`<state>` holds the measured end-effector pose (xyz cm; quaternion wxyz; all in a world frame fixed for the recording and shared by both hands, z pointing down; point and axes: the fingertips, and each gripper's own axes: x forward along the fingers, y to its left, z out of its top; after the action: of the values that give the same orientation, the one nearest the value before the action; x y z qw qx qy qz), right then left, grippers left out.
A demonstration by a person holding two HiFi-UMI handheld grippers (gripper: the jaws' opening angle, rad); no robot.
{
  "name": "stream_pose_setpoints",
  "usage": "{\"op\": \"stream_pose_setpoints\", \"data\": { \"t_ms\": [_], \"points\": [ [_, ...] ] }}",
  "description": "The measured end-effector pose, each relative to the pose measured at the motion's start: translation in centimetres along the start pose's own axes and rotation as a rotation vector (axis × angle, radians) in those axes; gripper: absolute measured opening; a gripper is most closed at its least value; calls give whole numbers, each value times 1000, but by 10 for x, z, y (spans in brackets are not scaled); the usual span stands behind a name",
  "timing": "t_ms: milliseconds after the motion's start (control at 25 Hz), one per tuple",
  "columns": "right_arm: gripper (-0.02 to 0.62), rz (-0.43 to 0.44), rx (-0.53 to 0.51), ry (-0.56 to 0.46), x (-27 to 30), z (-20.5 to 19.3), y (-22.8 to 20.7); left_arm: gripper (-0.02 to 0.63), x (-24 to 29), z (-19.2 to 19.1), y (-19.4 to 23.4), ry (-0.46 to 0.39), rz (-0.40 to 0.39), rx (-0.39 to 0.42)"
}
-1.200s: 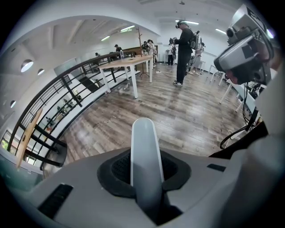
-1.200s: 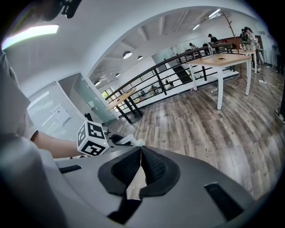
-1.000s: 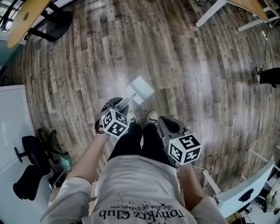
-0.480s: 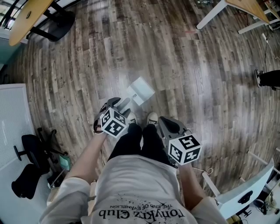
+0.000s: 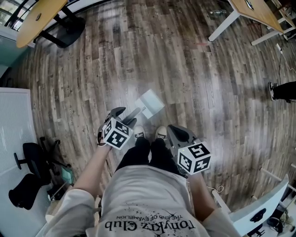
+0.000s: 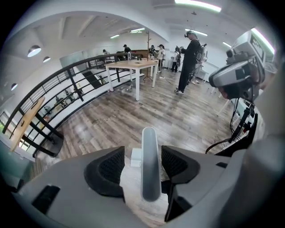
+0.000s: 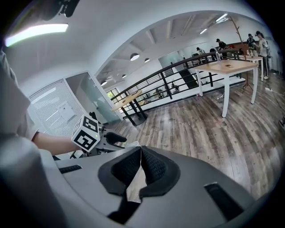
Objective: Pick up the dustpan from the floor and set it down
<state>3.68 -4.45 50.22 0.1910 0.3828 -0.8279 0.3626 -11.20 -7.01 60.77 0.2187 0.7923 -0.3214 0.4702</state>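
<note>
The dustpan (image 5: 150, 102) lies on the wooden floor just ahead of the person's shoes, a white pan with a grey handle (image 5: 133, 113) pointing back toward them. My left gripper (image 5: 124, 117) hangs over the handle's near end, pointing steeply down. In the left gripper view the grey handle (image 6: 149, 169) stands between the black pads (image 6: 109, 167) with a gap on each side, so my left gripper (image 6: 142, 165) is open and holds nothing. My right gripper (image 5: 176, 132) hovers to the right of the shoes. Its jaws meet at the tips, so my right gripper (image 7: 140, 160) is shut and empty.
A black office chair (image 5: 32, 162) and clutter sit at the lower left beside a white panel (image 5: 14, 125). A table base (image 5: 64, 28) stands at the top left and a white-legged desk (image 5: 240, 11) at the top right. Several people (image 6: 191, 58) stand far off.
My left gripper has opened off the dustpan handle and drawn up and back toward the person. The dustpan stays on the floor. My right gripper has kept still.
</note>
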Motion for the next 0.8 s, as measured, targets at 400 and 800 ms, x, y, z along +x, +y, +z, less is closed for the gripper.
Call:
{"op": "stream_pose_setpoints", "data": {
  "t_ms": [400, 800],
  "points": [
    [26, 27, -65, -36, -11, 21, 26, 197, -54, 13, -5, -103, 56, -71],
    [26, 32, -114, -96, -29, 41, 40, 33, -97, 31, -30, -213, 43, -132]
  ]
}}
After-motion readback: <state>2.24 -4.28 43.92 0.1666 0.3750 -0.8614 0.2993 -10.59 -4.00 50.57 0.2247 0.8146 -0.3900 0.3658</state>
